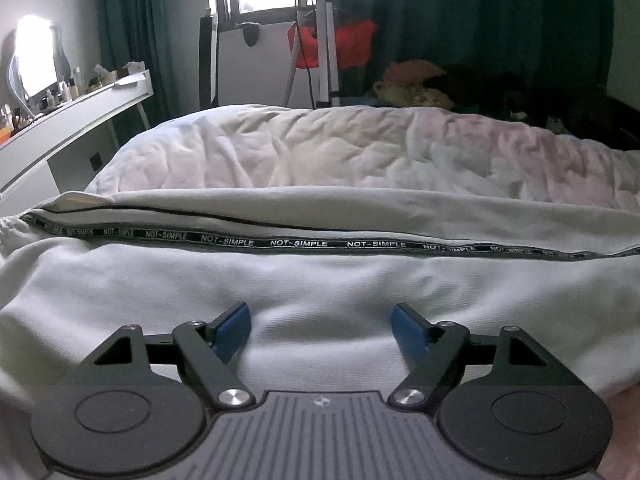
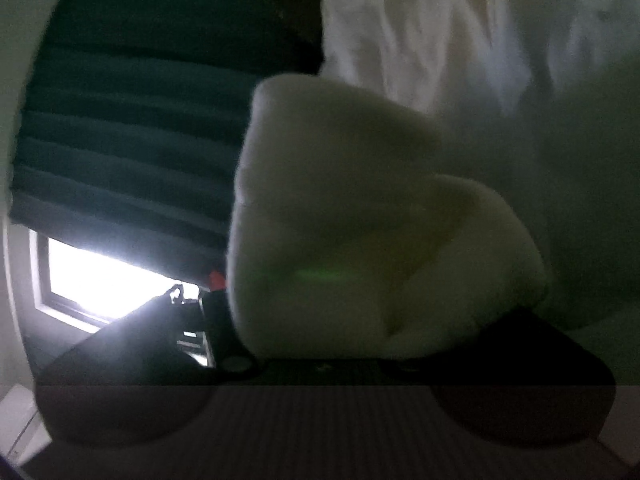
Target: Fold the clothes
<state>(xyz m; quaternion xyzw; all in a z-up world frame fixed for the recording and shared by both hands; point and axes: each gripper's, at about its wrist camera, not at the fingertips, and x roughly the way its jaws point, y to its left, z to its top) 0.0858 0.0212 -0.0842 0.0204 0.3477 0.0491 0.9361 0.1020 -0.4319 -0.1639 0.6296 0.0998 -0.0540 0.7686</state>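
Left tool (image 1: 321, 330): jaws were wide, holding nothing, just above the cloth.
Right tool (image 2: 320, 344): dark and blurry; I could not tell if it gripped the white bunch in front.
White garment (image 1: 320, 280): lay flat on the bed (image 1: 320, 148).
Risk: a grab could pinch only the top layer, so the fold would come out crooked.

Ahead of your left claw (image 1: 322, 330) the white garment (image 1: 320, 280) lies low, with open air above it and the rumpled bed (image 1: 320, 148). A white counter (image 1: 80, 108) blocks the left; a tripod (image 1: 326, 40) stands beyond. Bunched white cloth (image 2: 360, 220) crowds your right claw.
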